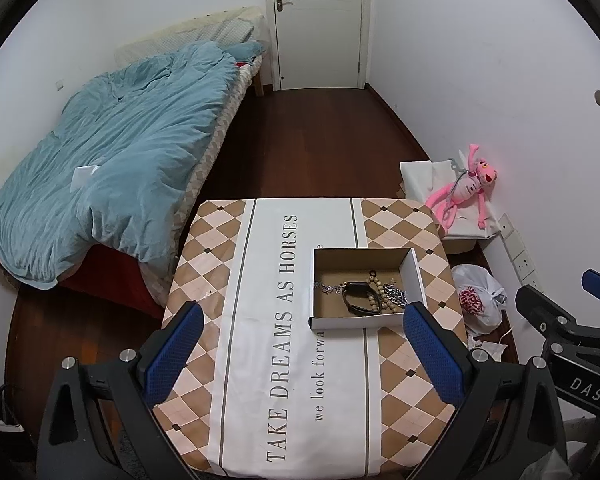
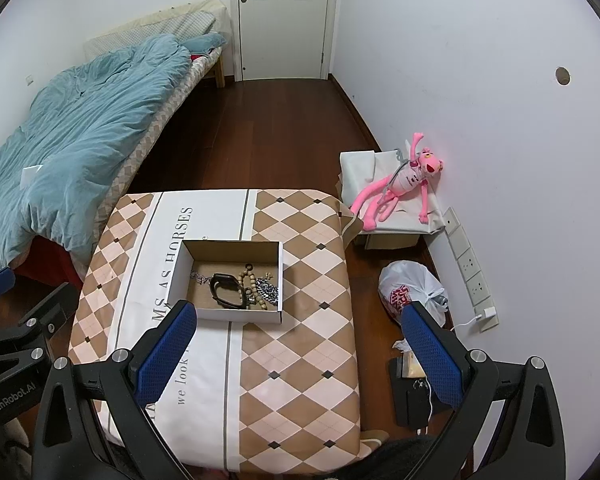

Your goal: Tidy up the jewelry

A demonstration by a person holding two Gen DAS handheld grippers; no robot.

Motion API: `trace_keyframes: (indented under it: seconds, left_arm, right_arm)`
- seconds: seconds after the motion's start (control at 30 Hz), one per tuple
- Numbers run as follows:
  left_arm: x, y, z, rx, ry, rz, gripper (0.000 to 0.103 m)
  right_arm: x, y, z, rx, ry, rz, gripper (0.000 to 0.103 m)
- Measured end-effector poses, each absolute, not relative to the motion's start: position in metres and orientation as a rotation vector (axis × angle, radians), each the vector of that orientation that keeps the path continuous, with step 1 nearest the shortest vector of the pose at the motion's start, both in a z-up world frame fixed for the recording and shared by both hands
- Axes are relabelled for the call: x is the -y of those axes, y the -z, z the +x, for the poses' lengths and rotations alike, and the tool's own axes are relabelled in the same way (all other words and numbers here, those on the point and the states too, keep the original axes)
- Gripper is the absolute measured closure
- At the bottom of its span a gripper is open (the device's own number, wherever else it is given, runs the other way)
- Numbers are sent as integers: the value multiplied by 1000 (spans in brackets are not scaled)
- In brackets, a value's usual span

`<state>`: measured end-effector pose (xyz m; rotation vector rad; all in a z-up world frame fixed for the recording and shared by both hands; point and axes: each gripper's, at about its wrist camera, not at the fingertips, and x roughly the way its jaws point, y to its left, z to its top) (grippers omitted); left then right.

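Note:
An open cardboard box [image 1: 414,276] [image 2: 180,268] stands on the table [image 1: 284,380] [image 2: 300,360]. Inside it lie a black watch band [image 1: 360,298] [image 2: 225,289], a wooden bead bracelet [image 1: 376,286] [image 2: 249,280], a silver chain bracelet [image 1: 394,294] [image 2: 269,290] and a thin silver necklace [image 1: 328,288] [image 2: 198,277]. My left gripper [image 1: 302,326] is open and empty, held above the table in front of the box. My right gripper [image 2: 300,326] is open and empty, held above the table to the right of the box.
A bed with a blue duvet [image 1: 108,168] [image 2: 76,128] stands left of the table. A pink plush toy [image 1: 466,192] [image 2: 400,180] lies on a white box at the right wall. A white plastic bag [image 1: 480,296] [image 2: 410,292] lies on the floor beside the table.

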<state>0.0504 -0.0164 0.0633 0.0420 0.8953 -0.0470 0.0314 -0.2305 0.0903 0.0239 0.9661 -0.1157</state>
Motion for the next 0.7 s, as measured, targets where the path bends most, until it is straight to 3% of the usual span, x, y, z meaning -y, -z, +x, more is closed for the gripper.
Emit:
trace_keyframes:
  seconds: [0.7]
  left_arm:
    - [18,-60,53,-907,50,44,1]
  right_arm:
    - [235,-81,33,-983,122,31,0]
